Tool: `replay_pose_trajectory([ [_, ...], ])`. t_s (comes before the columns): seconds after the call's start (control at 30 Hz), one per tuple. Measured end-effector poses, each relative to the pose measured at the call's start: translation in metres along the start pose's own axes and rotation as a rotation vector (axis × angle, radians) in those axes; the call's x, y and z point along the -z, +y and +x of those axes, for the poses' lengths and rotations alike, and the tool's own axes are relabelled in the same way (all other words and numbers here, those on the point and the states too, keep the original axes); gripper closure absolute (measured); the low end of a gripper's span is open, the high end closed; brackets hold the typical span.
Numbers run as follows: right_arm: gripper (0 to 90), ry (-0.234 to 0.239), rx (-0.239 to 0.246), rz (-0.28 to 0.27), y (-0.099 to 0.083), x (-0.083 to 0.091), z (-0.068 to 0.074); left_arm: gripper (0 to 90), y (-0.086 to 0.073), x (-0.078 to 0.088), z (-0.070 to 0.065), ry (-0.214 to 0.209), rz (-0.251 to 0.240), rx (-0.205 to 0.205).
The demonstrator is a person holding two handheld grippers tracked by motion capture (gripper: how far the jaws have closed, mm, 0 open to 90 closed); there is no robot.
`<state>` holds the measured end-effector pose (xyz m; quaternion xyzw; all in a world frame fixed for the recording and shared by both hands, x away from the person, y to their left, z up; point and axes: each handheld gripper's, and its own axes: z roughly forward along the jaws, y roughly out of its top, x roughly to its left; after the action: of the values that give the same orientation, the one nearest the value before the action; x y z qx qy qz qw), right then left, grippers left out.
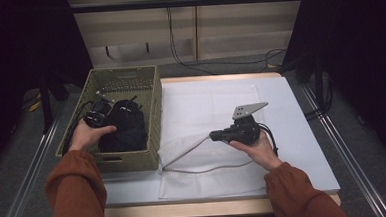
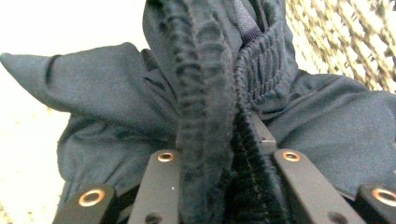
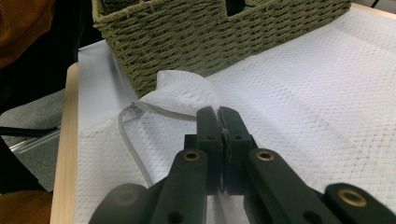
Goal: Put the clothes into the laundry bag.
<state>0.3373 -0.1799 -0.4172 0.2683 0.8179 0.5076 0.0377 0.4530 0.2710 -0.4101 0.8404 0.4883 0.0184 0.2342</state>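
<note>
A dark garment lies bunched inside the woven green basket at the table's left. My left gripper reaches into the basket. In the left gripper view it is shut on the garment's ribbed elastic band, which runs up between the jaws. A white mesh bag lies flat on the table beside the basket. My right gripper is shut on the bag's upper edge. The right gripper view shows the jaws pinched together on the mesh, lifting it off the lower layer near the zipper.
The basket wall stands close beyond the lifted bag edge. A white sheet covers the table, with open surface to the right. Cables run along the floor behind the table. Metal rails flank both sides.
</note>
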Motion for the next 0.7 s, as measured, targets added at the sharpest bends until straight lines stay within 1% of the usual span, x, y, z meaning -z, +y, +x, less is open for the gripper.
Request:
replay_pose_trajectory([
  [0.03, 88.3, 0.000, 0.002, 0.002, 0.000, 0.000, 0.000, 73.1, 0.000, 0.003, 0.002, 0.002, 0.005, -0.020],
  [0.1, 88.3, -0.001, 0.002, 0.001, 0.000, 0.000, 0.000, 73.0, 0.000, 0.007, 0.003, 0.017, -0.022, -0.022],
  [0.17, 88.3, 0.001, 0.001, -0.002, 0.000, 0.000, 0.001, 73.1, -0.001, 0.010, 0.002, 0.020, -0.052, -0.004],
  [0.2, 88.3, 0.000, 0.001, -0.002, 0.000, 0.001, 0.001, 73.1, 0.000, 0.011, 0.002, 0.029, -0.057, -0.015],
  [0.23, 88.4, -0.001, 0.000, -0.003, 0.000, 0.001, 0.001, 73.1, -0.001, 0.013, 0.001, 0.030, -0.069, -0.008],
  [0.27, 88.4, -0.003, 0.000, -0.003, 0.001, 0.001, 0.001, 73.1, -0.001, 0.014, 0.001, 0.031, -0.078, -0.017],
  [0.4, 88.5, -0.002, 0.000, -0.004, 0.001, 0.001, 0.000, 73.2, -0.002, 0.018, -0.001, 0.048, -0.120, -0.019],
  [0.43, 88.5, 0.001, -0.001, -0.004, 0.000, 0.001, 0.000, 73.2, -0.002, 0.018, -0.002, 0.046, -0.129, -0.019],
  [0.47, 88.5, 0.000, -0.003, -0.004, 0.000, 0.001, 0.000, 73.2, -0.002, 0.019, -0.003, 0.053, -0.136, -0.026],
  [0.5, 88.5, 0.000, -0.003, -0.003, 0.000, 0.001, 0.000, 73.2, -0.003, 0.020, -0.003, 0.045, -0.137, -0.027],
  [0.53, 88.5, -0.001, -0.002, -0.004, 0.000, 0.001, 0.000, 73.2, -0.003, 0.020, -0.004, 0.056, -0.145, -0.026],
  [0.57, 88.5, 0.000, -0.002, -0.004, 0.000, 0.002, 0.000, 73.2, -0.004, 0.020, -0.005, 0.060, -0.151, -0.025],
  [0.6, 88.5, -0.001, -0.002, -0.005, 0.000, 0.002, 0.000, 73.2, -0.004, 0.021, -0.004, 0.057, -0.151, -0.032],
  [0.63, 88.5, -0.001, -0.003, -0.005, 0.000, 0.002, 0.000, 73.2, -0.003, 0.021, -0.006, 0.069, -0.156, -0.030],
  [0.67, 88.5, 0.000, -0.002, -0.004, 0.000, 0.001, 0.000, 73.2, -0.003, 0.023, -0.006, 0.061, -0.155, -0.031],
  [0.7, 88.5, -0.001, -0.001, -0.003, 0.000, 0.001, 0.000, 73.3, -0.004, 0.024, -0.007, 0.067, -0.171, -0.027],
])
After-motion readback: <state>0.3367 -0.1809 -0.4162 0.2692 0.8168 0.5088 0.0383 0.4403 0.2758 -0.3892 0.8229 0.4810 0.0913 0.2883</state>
